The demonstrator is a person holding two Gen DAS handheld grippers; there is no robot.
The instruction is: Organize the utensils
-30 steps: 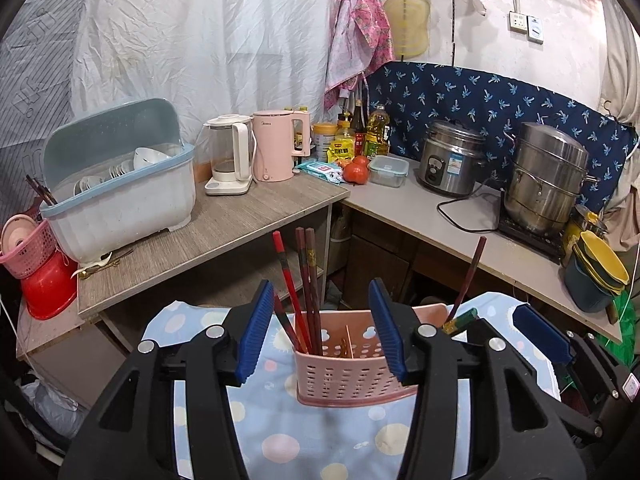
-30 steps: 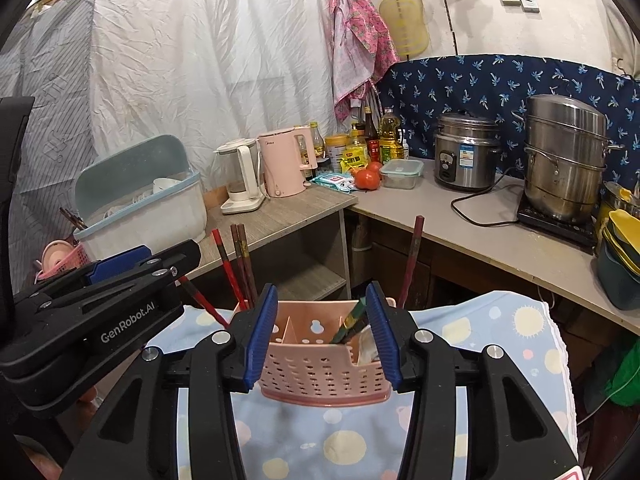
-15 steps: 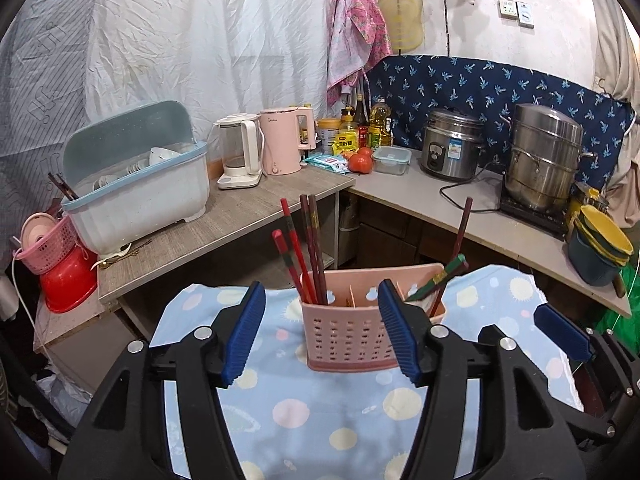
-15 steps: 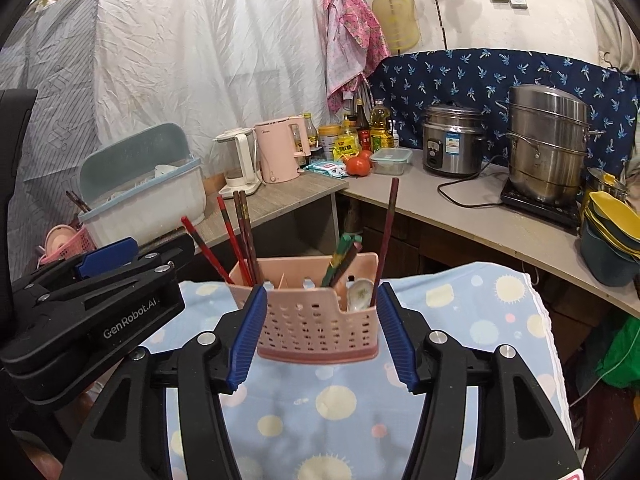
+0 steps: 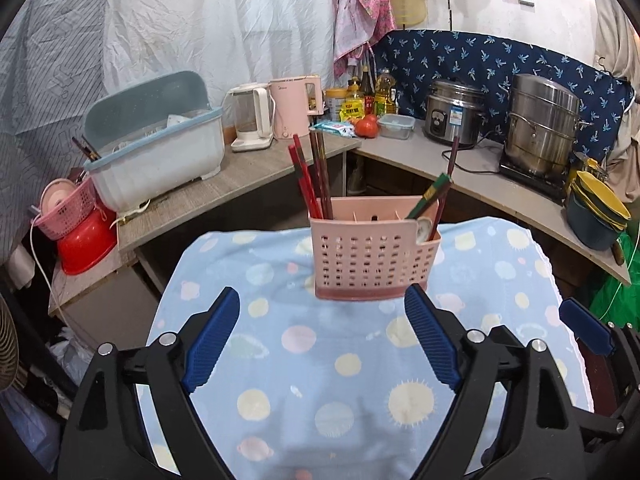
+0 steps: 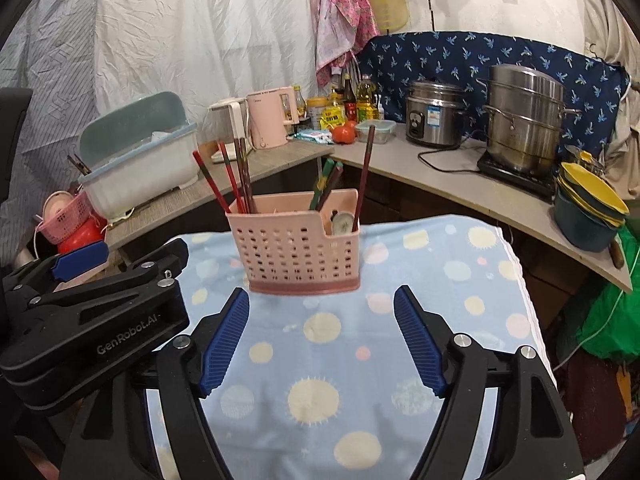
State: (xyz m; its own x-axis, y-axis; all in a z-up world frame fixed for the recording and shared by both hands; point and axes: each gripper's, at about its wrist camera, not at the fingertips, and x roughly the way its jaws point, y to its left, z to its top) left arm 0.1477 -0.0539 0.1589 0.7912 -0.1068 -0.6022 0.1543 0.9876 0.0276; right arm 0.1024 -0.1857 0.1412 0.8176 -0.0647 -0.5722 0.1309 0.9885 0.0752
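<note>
A pink perforated utensil holder [image 5: 372, 258] stands upright on a blue dotted cloth [image 5: 340, 364]; it also shows in the right wrist view [image 6: 298, 254]. Red and dark chopsticks [image 5: 314, 178] stand in its left compartment. Green-tipped chopsticks [image 5: 430, 196], a dark chopstick and a spoon [image 5: 422, 228] sit in its right compartment. My left gripper [image 5: 322, 342] is open and empty, a little in front of the holder. My right gripper [image 6: 322, 342] is open and empty, also just in front of it. The left gripper's body [image 6: 88, 320] shows at the left of the right wrist view.
A blue-lidded dish rack [image 5: 156, 148], two kettles [image 5: 276, 114], bottles, a rice cooker [image 5: 454, 114] and a steel steamer pot [image 5: 542, 134] line an L-shaped counter behind. Stacked bowls [image 5: 598, 212] sit at right. A pink basket and red basin [image 5: 76, 224] sit at left.
Both grippers have pulled back from the holder, which was between their open fingers and now stands free on the cloth beyond the fingertips.
</note>
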